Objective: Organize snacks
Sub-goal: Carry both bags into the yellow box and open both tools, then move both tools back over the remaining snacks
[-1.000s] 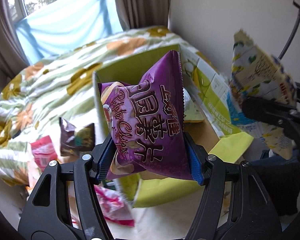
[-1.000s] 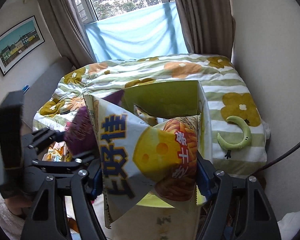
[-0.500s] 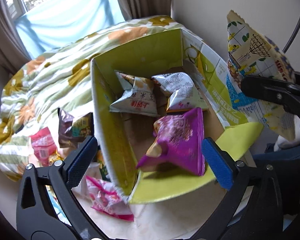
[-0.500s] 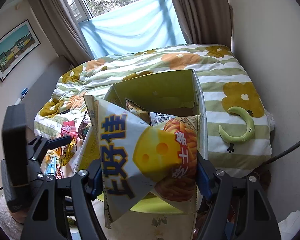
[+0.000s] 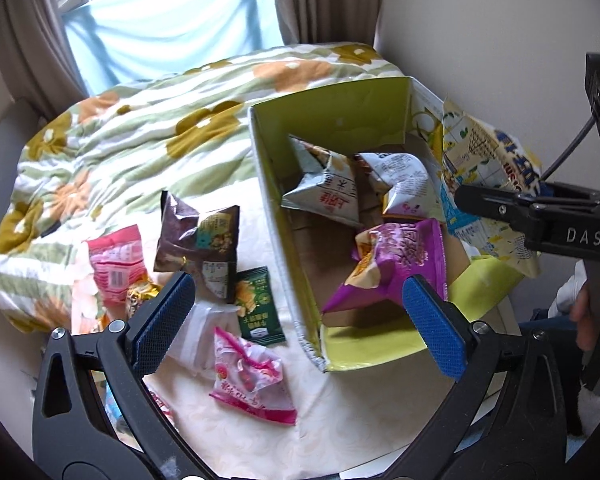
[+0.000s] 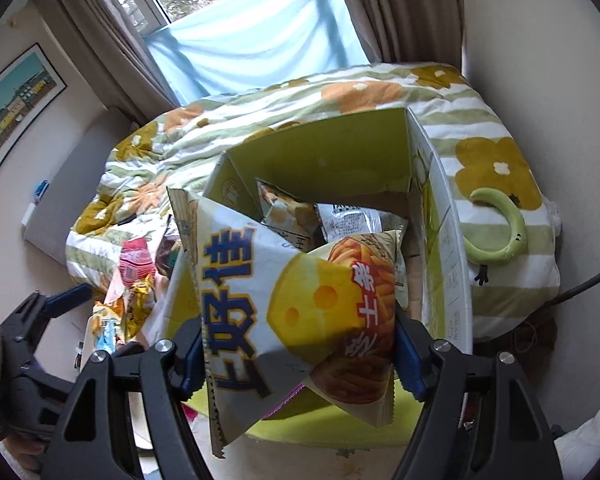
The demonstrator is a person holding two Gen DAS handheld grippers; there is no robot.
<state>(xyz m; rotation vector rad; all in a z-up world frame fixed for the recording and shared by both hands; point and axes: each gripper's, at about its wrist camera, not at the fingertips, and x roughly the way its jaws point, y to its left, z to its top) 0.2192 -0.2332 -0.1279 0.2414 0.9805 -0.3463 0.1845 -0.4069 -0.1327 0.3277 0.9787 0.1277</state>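
The right gripper [image 6: 296, 356] clamps the cheese bag [image 6: 300, 304] above the box [image 6: 320, 160]. The left gripper [image 5: 296, 320] is spread, empty. Risk: releasing off-centre lets the bag catch the box wall and fall outside.

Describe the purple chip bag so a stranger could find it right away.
Find the green cardboard box on the flowered bed. The purple chip bag lies inside it at the near end, by the folded-down flap. It is the only purple pack there; the two behind it are mostly white.
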